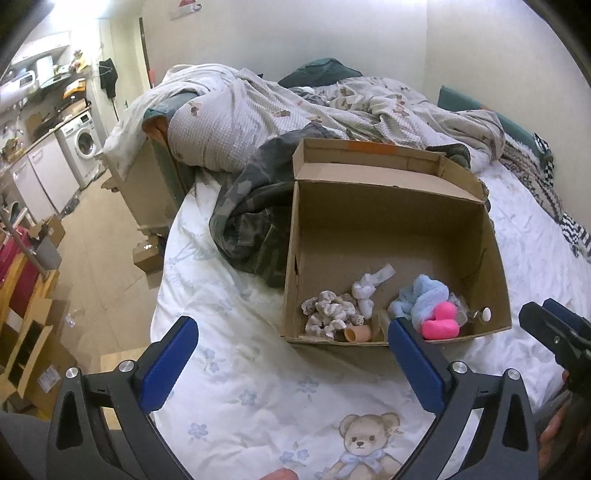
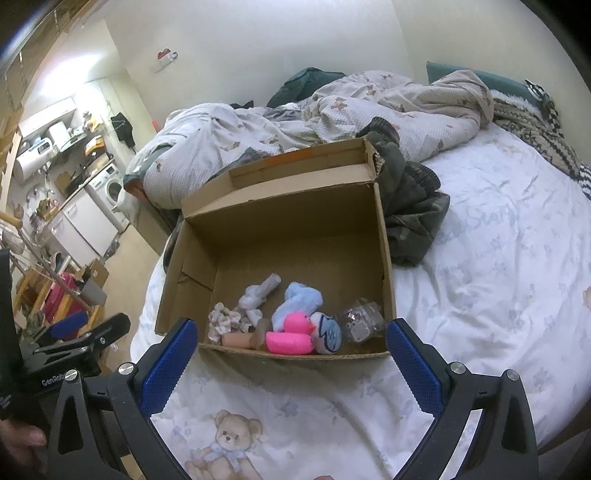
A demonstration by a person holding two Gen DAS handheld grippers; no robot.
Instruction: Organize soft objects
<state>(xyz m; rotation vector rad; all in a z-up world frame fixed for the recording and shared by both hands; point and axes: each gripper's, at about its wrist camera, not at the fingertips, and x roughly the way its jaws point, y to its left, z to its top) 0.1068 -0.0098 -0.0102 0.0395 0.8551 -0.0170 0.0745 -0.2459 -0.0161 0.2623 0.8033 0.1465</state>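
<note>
White walls (image 1: 332,33), beige floor (image 1: 107,229), rumpled bed (image 2: 480,266), washing machine (image 1: 85,142) far left.

Box mouth: cardboard box (image 2: 384,236) stood open above; I had clear entry.
Box rear: floor bare.
Box front: pink duck (image 2: 291,334), scrunchie (image 1: 328,314) crowded it.

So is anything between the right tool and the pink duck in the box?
Only the box's near wall: the pink duck sits right behind it. The right tool is open and empty, and the box is open-topped, so from above nothing visible blocks it.
</note>
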